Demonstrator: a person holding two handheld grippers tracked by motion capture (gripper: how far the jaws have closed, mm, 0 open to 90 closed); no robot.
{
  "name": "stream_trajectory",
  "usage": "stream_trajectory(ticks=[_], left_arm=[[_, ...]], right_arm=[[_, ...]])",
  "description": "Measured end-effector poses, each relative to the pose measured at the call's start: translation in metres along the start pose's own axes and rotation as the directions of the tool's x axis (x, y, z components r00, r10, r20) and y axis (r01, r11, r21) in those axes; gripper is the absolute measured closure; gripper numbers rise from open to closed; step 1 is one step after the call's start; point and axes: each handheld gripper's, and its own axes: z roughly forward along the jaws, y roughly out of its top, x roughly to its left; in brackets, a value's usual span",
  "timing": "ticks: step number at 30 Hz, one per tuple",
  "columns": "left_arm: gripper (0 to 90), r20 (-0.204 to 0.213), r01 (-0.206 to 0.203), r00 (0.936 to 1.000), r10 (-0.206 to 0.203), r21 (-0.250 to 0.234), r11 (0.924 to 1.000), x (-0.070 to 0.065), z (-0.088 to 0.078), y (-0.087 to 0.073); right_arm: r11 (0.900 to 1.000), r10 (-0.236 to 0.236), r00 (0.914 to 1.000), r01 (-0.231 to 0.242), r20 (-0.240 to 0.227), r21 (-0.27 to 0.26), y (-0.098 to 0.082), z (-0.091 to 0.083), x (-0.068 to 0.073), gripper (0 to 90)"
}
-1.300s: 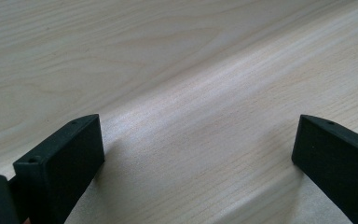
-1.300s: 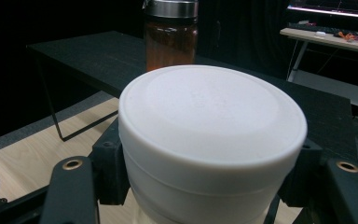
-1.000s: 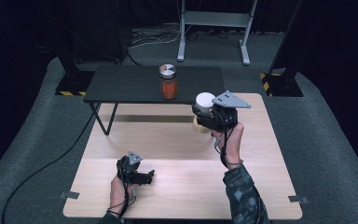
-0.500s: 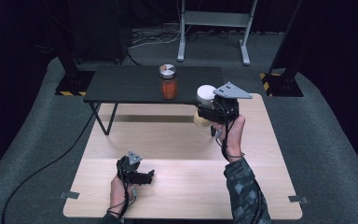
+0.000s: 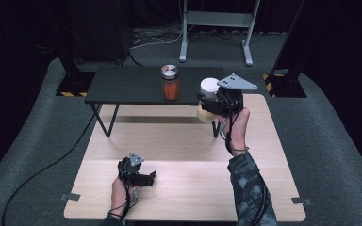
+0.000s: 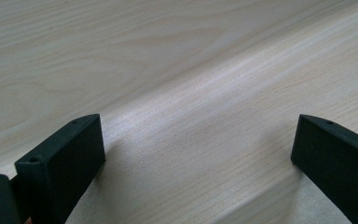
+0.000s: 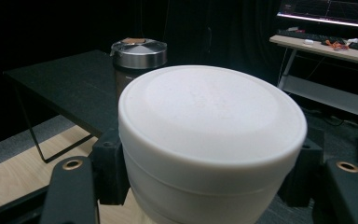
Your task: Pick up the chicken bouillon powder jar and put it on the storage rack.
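Our right gripper (image 5: pixel 215 104) has its black jaws clamped on the sides of a white-lidded round jar with pale contents (image 7: pixel 212 140). It has lifted since a second ago and now hangs at the right end of the low black table (image 5: pixel 122 87), so we judge it bound for that top, right of the orange-filled jar with a silver lid (image 5: pixel 170 83). Its base is hidden, so clearance is unsure. Our left gripper (image 5: pixel 139 178) rests open and empty on the near pale wooden tabletop (image 6: pixel 191 70).
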Motion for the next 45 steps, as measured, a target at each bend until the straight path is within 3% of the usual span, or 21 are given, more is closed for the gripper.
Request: stream_trajectory(ticks=[31,45], left_arm=[[2.4,-0.002,0.0,1.0,0.0,0.001,1.0,0.0,0.0,0.0],[2.4,-0.002,0.002,1.0,-0.002,0.0,1.0,0.0,0.0,0.0]], right_arm=[[1.0,0.023,0.9997,-0.023,0.004,0.014,0.027,0.024,-0.016,33.2],[0.999,0.022,0.9998,-0.022,-0.001,0.041,0.038,0.047,-0.016,33.3]])
